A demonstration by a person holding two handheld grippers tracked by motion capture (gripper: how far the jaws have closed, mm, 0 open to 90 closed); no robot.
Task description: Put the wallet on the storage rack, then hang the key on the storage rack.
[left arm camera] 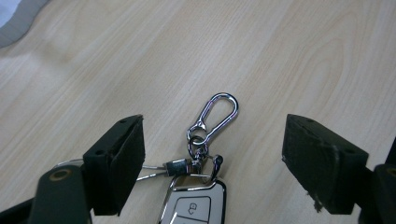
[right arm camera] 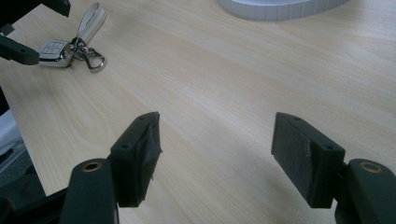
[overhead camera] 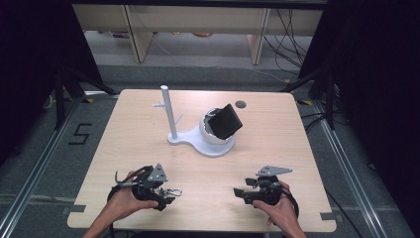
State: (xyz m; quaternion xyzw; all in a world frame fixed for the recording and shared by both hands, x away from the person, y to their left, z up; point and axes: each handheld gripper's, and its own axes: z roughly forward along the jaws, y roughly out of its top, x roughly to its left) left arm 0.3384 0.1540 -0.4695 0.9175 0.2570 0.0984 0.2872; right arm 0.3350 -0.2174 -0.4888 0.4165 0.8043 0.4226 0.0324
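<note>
The left tool (overhead camera: 166,194) rests low on the table (overhead camera: 277,129), jaws wide apart — the key fob (left arm camera: 191,207) lies between them, pads not pressing it, carabiner (left arm camera: 218,112) pointing away. Further right, the right tool (overhead camera: 238,192) gapes too — bare wood between its jaws.

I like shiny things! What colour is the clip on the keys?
Shiny silver. The clip shows best in the left gripper view, lying on the wooden table.

A black numeral "5" (overhead camera: 79,134) is marked on the grey floor (overhead camera: 39,148) just beside the table's left edge. Padlock symbols stand on the car key fob's buttons (left arm camera: 192,208).
</note>
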